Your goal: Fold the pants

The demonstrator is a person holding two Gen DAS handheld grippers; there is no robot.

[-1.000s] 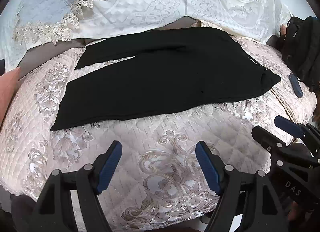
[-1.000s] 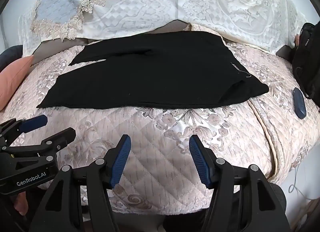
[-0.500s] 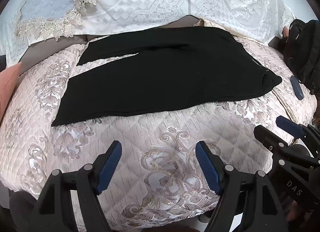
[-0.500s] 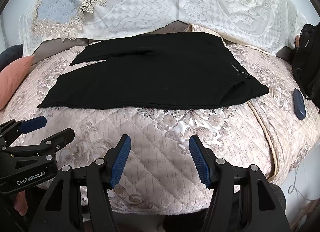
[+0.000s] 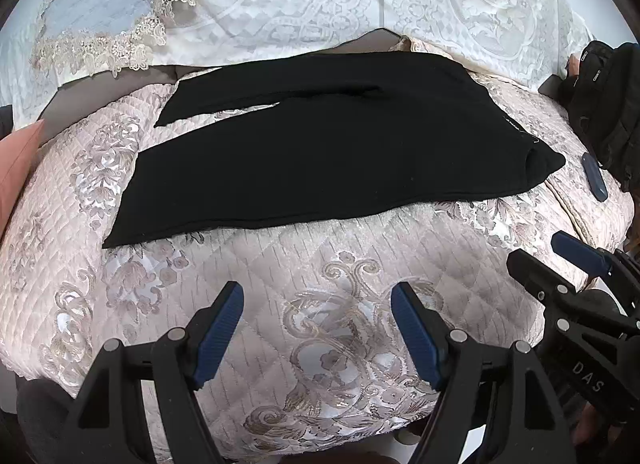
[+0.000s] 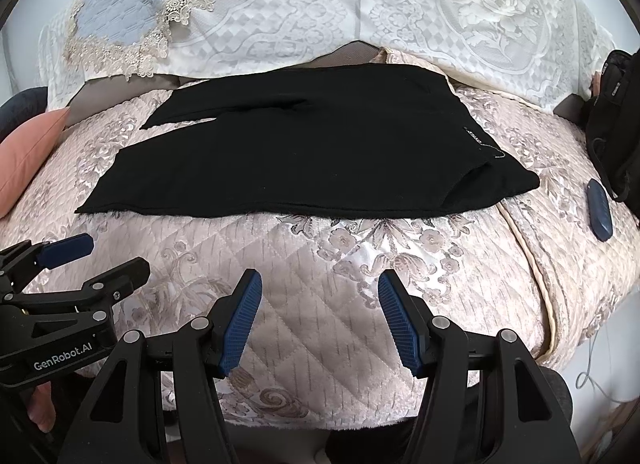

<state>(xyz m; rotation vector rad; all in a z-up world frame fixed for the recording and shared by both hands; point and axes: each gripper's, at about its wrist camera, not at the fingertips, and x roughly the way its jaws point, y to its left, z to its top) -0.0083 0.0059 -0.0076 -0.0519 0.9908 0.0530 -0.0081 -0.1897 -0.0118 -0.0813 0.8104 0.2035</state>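
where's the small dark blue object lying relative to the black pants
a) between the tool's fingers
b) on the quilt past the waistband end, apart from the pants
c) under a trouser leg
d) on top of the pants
b: the small dark blue object lies on the quilt beyond the waistband end of the black pants, with bare quilt between them.

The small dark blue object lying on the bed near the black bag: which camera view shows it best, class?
The right wrist view: the small dark blue object lies whole on the quilt, its oval outline clear. The left wrist view shows it narrower and foreshortened near the black bag.
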